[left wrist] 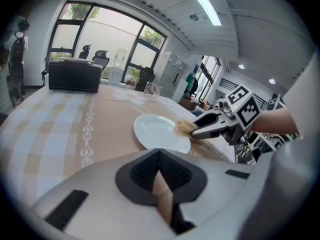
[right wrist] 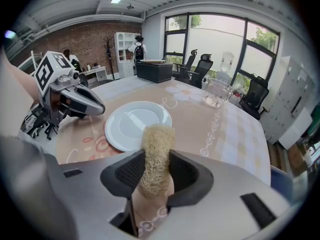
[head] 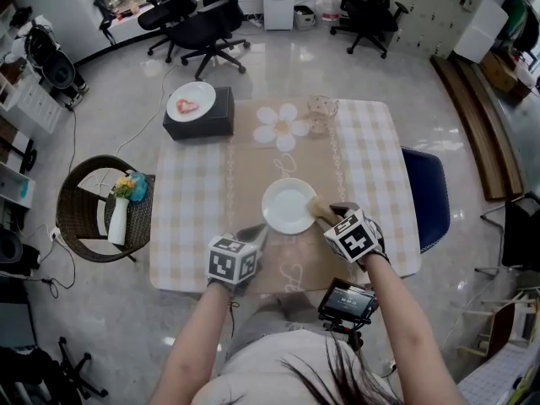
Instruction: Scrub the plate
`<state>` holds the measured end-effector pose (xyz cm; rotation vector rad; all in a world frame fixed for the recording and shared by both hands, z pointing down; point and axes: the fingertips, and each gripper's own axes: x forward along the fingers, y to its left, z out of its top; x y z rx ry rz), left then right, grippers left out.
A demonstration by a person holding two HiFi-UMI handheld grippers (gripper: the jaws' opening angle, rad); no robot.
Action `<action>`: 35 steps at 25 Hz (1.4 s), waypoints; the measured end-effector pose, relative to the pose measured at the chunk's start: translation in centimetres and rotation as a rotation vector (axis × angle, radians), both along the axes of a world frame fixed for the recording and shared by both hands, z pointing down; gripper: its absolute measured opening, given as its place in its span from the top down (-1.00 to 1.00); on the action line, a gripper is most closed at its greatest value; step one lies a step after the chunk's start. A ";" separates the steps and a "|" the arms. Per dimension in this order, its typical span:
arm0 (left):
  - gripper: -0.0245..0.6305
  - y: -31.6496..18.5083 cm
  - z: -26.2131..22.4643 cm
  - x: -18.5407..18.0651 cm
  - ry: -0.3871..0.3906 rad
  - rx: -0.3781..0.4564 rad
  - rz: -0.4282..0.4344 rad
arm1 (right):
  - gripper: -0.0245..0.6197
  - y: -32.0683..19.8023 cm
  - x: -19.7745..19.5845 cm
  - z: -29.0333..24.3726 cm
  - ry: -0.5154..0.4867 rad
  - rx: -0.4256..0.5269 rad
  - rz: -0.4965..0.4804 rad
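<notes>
One white plate (head: 288, 206) is set at the middle of the table (head: 380, 167); at its right rim one fibrous scrubber (right wrist: 156, 154) is clamped between the jaws of the right gripper (head: 327, 213); the left gripper (left wrist: 159, 156) is held just beside the plate's near-left rim, jaws pressed together on nothing; a second plate (head: 191, 101), marked red, is seen on one black box (head: 198, 123); one glass bowl (head: 321, 107) is set beyond.

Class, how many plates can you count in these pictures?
2. An empty white plate lies on the table's near side, the scrubber at its rim; a second plate, bearing something red, sits on the black box at the table's far left. None appears hidden.
</notes>
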<state>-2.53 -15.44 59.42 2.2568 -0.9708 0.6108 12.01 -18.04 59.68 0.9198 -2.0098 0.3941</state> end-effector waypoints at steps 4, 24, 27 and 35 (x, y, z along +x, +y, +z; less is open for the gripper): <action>0.89 -0.4 0.1 -0.4 0.028 -0.019 -0.049 | 0.45 -0.9 0.7 0.3 0.013 0.027 0.014; 0.89 -5.1 -7.1 0.5 0.130 0.143 -0.119 | 0.44 -3.8 0.2 -5.6 -0.072 0.176 0.043; 0.89 -5.6 -8.5 0.5 0.137 0.177 -0.120 | 0.45 -4.1 0.2 -7.1 -0.090 0.220 0.042; 0.89 -6.4 -12.0 1.2 0.155 0.279 -0.111 | 0.46 -3.9 -1.5 -11.0 -0.171 0.320 0.041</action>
